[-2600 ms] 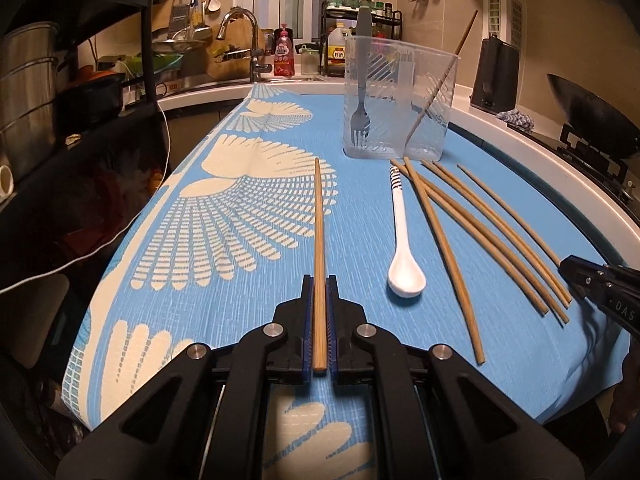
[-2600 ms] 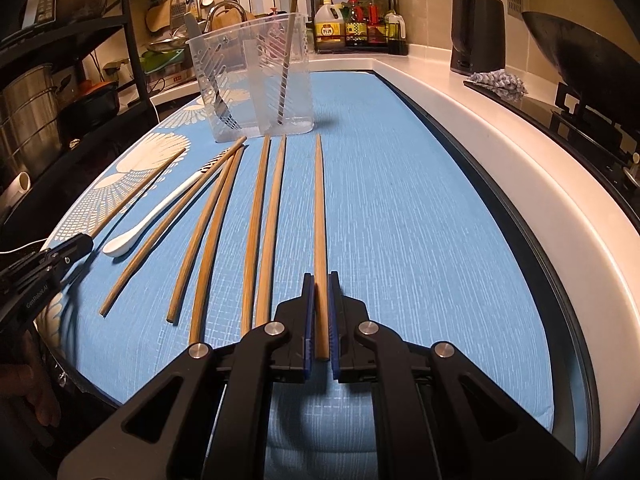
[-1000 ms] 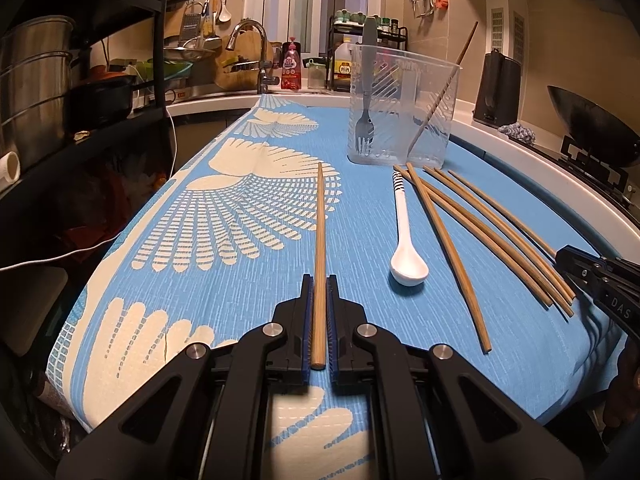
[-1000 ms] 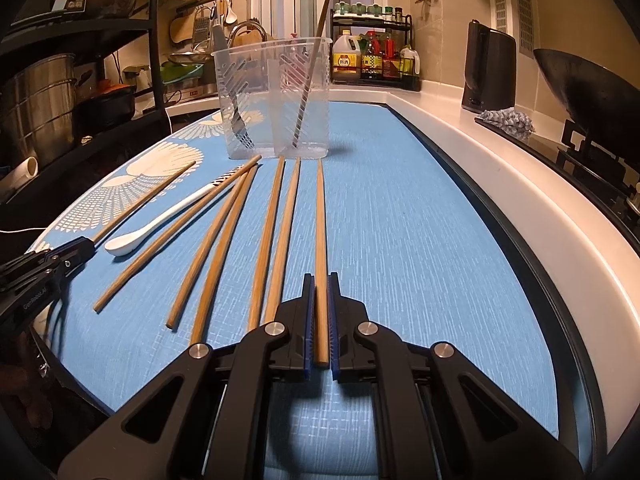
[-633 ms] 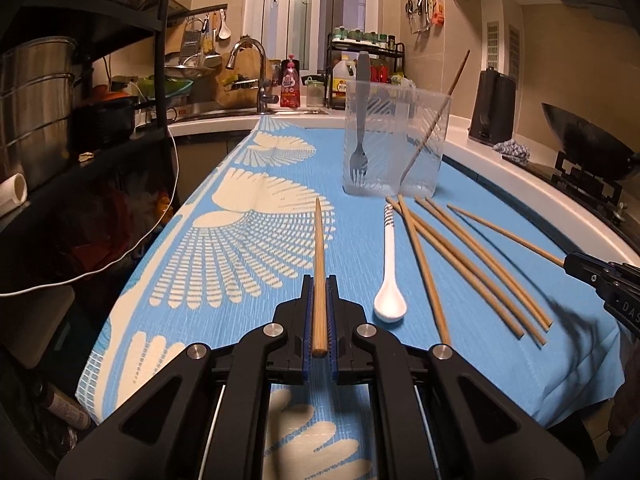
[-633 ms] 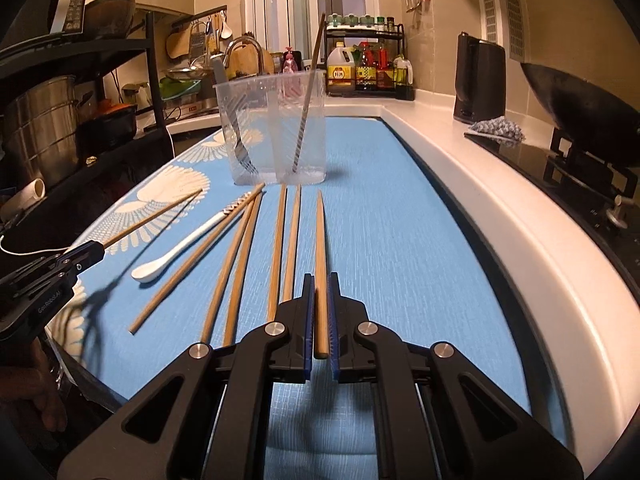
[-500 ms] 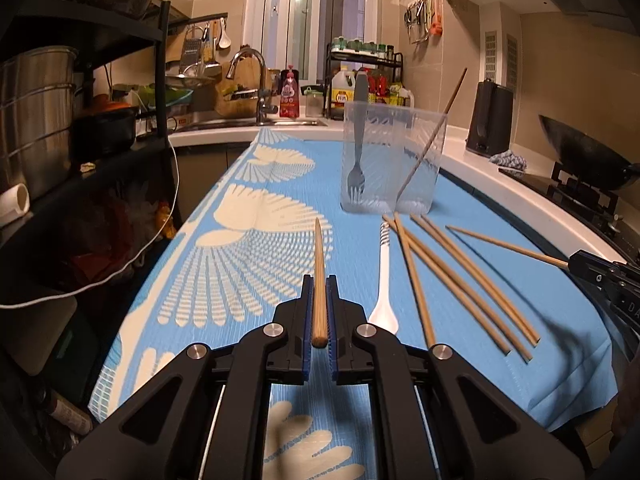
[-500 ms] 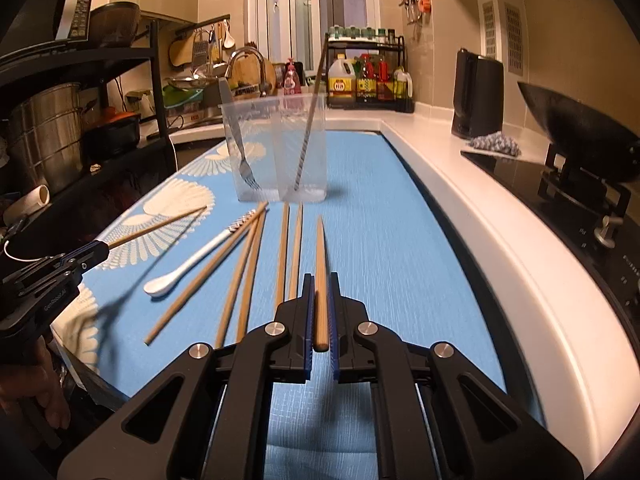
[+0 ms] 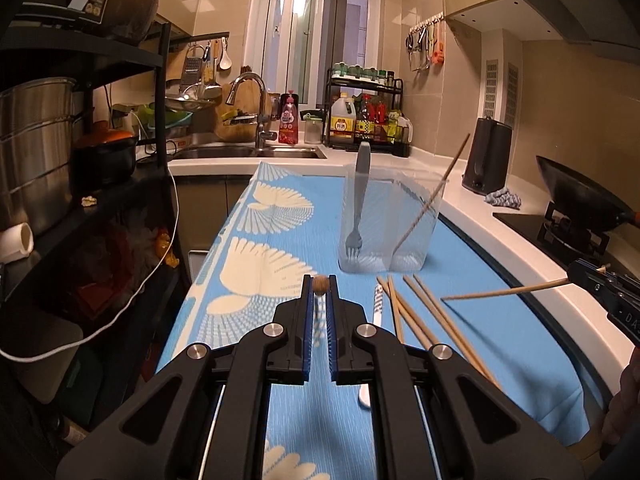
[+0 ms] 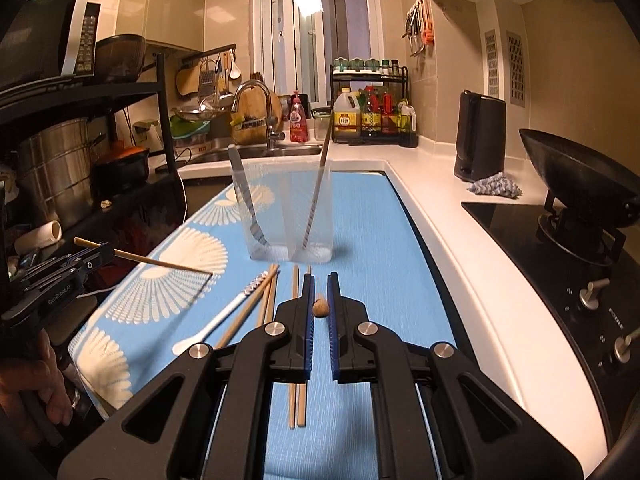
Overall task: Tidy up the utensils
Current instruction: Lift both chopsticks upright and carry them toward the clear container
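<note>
While both grippers hang clear above the blue patterned cloth, the air between them and the clear plastic container stands unobstructed. To the left the cloth ends at the table edge beside a black shelf rack; to the right it meets the white counter, with a black hob beyond.

The left gripper is clamped on a chopstick seen end-on between its blue pads, pointing straight ahead. The right gripper pinches another chopstick the same way; from the left view that stick juts sideways over the cloth, off the surface.

Inside the container a fork stands tines down in the left part, and one chopstick leans in the right part. On the cloth just before the container lie several loose chopsticks and a white spoon, close together.

Behind are a sink with a tap, a rack of bottles, a dark kettle and a wok.
</note>
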`<state>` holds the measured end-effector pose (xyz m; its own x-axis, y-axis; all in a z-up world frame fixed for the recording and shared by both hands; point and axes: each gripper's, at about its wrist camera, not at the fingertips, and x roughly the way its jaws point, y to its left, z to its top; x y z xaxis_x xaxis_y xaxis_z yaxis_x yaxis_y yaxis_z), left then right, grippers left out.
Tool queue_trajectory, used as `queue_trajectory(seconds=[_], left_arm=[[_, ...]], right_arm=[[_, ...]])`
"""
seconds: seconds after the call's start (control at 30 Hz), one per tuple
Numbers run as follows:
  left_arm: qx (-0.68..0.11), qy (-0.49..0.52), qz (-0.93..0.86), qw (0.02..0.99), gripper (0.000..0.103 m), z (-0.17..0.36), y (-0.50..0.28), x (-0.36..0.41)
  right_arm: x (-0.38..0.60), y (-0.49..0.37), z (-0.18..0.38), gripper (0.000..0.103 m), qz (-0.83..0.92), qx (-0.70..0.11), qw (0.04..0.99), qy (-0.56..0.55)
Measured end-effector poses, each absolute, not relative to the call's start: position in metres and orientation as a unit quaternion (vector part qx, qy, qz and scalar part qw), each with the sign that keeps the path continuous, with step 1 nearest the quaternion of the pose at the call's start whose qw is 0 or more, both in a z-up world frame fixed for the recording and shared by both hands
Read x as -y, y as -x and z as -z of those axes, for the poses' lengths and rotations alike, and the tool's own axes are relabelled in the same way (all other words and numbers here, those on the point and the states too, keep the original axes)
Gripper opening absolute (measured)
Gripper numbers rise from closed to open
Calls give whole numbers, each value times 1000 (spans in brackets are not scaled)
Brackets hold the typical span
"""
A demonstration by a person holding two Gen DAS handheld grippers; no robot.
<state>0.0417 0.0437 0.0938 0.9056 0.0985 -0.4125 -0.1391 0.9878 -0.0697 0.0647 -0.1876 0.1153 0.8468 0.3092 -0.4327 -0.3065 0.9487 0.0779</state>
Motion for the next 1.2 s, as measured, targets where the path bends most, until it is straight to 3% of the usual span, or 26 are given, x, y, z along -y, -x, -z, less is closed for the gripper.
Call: queue_trajectory(seconds=[0.87,1.2], left_arm=[[-280,73,34,957,6,-183,-129,-80],[-275,91,82,954,6,-224,-161,-70]], right_arm=[[165,-143,-202,6,-163,-230,959,-19],[154,-163,-262,6,-192,-209,959,-18]])
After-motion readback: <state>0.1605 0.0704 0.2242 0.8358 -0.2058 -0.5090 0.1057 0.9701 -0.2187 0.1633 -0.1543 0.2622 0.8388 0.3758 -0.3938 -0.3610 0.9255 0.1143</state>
